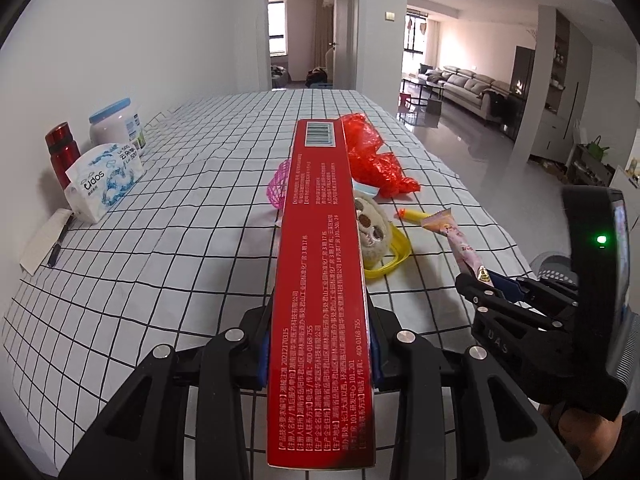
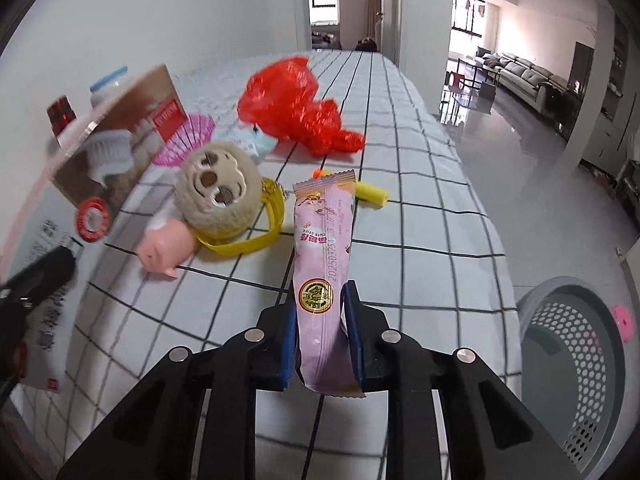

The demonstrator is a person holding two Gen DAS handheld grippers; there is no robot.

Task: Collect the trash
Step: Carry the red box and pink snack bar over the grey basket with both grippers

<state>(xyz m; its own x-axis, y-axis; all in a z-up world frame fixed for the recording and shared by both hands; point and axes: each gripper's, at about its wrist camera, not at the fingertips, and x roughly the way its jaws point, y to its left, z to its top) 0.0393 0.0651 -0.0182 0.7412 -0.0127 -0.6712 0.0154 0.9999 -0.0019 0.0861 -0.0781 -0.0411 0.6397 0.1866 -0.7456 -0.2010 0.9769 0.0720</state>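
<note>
A pink snack wrapper [image 2: 322, 264] sits clamped in my right gripper [image 2: 320, 320] above the checked tablecloth [image 2: 420, 240]; my left gripper [image 1: 320, 344] grips a long red box [image 1: 322, 264]. A grey mesh bin [image 2: 576, 360] stands beside the table.

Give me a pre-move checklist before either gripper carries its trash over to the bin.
1. Left gripper clamped on the red box: ok.
2. Right gripper closed on the pink wrapper: ok; the pads press its sides.
3. Wrapper lifted off the checked tablecloth: cannot tell.
4. Grey perforated bin in view, mouth open: ok, beside the table at the right gripper's side.
5. Long box clear of the plush toy and red plastic bag ahead: cannot tell.
</note>
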